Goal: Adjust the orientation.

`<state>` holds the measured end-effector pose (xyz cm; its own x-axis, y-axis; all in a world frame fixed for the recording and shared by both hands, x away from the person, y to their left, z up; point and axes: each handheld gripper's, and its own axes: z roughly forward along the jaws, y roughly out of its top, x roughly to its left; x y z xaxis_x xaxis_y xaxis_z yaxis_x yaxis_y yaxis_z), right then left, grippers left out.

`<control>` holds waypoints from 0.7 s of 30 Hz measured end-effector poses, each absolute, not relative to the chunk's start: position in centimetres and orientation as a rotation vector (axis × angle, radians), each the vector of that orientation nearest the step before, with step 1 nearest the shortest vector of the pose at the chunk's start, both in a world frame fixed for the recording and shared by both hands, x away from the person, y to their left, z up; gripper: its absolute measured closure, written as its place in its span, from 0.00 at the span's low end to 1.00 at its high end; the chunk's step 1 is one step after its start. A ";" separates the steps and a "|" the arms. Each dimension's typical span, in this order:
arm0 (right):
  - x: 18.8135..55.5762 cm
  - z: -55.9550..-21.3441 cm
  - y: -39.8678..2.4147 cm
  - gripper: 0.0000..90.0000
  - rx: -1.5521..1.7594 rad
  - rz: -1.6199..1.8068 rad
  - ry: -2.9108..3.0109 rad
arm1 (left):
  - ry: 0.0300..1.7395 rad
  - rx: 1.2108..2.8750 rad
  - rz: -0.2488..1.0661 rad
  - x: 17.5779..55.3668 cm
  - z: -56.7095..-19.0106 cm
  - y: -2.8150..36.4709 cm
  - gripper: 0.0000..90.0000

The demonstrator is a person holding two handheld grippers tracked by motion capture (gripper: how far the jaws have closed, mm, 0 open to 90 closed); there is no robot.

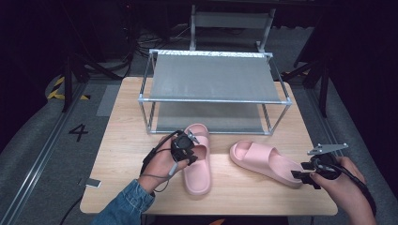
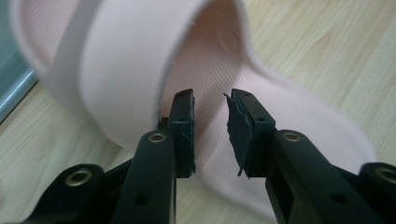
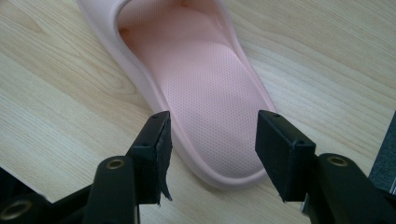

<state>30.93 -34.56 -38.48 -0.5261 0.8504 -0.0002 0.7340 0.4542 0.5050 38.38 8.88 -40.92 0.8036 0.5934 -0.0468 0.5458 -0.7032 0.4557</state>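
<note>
The left slipper (image 1: 197,157) lies sole-down on the wooden table (image 1: 122,154), toe toward the shoe rack (image 1: 213,89) just behind it, and the step in hand looks like taking hold of its side wall near the strap. To do that well, the left gripper (image 2: 211,133) should settle lower so one pad sits inside the footbed and the other outside the rim before squeezing; for now its jaws stand a little apart with no rubber pressed between them, the strap (image 2: 116,70) just beside the left pad. A grip close to the strap would probably keep the soft shoe from drooping when lifted. Both slippers are pale pink, moulded in one piece, with a broad strap and a finely dotted footbed. The right slipper (image 1: 265,161) lies at an angle, apart from its mate, heel toward the right gripper (image 3: 212,140), whose jaws are spread wide on either side of the heel (image 3: 224,172) without touching it. The rack's grey shelves are bare.
</note>
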 end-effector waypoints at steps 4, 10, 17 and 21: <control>31.2 -38.4 -34.3 0.52 1.355 0.664 2.461 | 0.922 2.522 0.154 38.8 -40.6 10.6 0.76; 31.3 -38.5 -34.2 0.52 1.355 0.664 2.462 | 0.904 2.528 0.095 38.5 -39.7 11.2 0.72; 31.3 -38.5 -34.0 0.51 1.350 0.661 2.469 | 0.879 2.426 -0.008 37.9 -40.0 10.0 0.55; 31.3 -38.5 -34.0 0.51 1.349 0.660 2.471 | 0.886 2.415 0.026 38.1 -40.7 9.4 0.52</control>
